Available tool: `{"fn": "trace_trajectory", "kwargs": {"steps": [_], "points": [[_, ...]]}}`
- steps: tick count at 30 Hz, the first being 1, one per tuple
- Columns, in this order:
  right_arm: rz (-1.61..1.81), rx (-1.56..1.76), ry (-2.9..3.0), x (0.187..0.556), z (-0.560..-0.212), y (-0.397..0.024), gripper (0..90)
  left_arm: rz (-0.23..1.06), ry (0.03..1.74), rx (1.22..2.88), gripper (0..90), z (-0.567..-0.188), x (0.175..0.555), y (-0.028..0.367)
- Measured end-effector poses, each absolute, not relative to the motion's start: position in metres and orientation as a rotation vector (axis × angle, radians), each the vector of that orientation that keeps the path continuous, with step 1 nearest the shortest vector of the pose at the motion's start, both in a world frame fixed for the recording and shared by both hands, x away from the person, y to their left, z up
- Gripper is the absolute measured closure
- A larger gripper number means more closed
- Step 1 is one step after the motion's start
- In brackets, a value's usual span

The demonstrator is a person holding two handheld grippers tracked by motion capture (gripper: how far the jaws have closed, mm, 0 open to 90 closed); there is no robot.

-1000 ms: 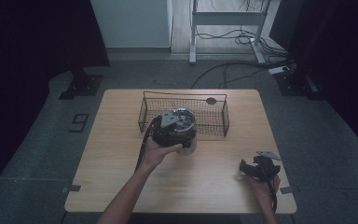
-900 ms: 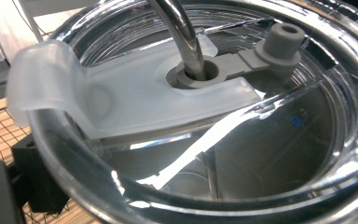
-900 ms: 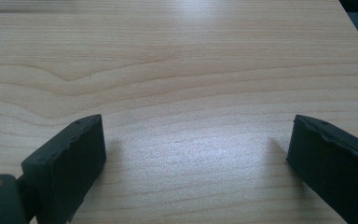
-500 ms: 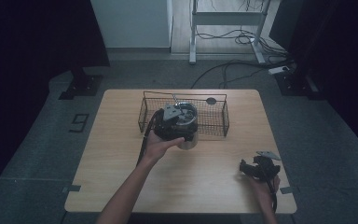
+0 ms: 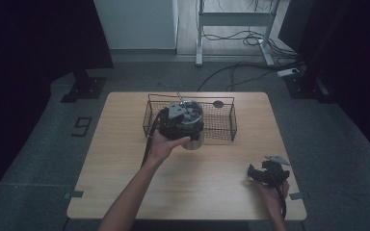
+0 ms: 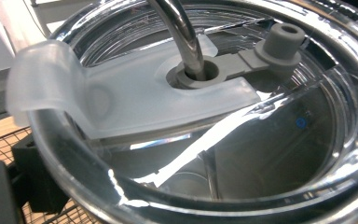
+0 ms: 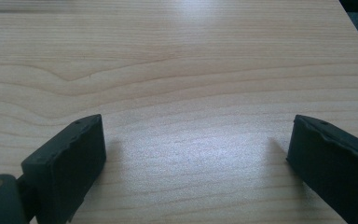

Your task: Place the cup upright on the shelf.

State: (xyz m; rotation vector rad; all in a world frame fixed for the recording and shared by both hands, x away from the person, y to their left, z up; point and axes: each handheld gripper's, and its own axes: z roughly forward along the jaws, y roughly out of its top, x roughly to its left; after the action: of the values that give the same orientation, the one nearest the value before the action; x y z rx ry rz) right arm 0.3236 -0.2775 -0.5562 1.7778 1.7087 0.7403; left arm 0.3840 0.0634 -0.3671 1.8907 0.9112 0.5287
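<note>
Left gripper (image 5: 177, 126) hugs the steel tumbler (image 5: 192, 139), upright at the wire basket's (image 5: 221, 120) front wall, twelve o'clock of tabletop (image 5: 125, 183) centre. Clear lid (image 6: 205, 154) and metal straw (image 6: 182, 32) fill its camera; jaws' grip I cannot tell. Right gripper (image 5: 266, 174) idles at five o'clock, jaws wide, well apart.

A wire basket (image 5: 191, 119) stands along the far edge of the tabletop (image 5: 125, 159), at its middle. A lidded tumbler (image 5: 192, 126) with a metal straw (image 6: 179, 35) stands against its near wall, the left gripper (image 5: 176, 122) on it. Left, right and near of them the wood lies bare — the right gripper (image 5: 265, 174) rests near the near right corner, its jaws wide apart over bare wood.
</note>
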Motion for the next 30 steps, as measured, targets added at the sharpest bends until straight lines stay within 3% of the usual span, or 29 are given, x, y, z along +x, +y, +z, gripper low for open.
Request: {"fn": "trace_trajectory", "kwargs": {"steps": [30], "points": [[0.743,1.780,1.696,0.324,-0.556,-0.278,5.3,0.578,0.917,1.879,4.2,-0.342,0.395,0.066]]}}
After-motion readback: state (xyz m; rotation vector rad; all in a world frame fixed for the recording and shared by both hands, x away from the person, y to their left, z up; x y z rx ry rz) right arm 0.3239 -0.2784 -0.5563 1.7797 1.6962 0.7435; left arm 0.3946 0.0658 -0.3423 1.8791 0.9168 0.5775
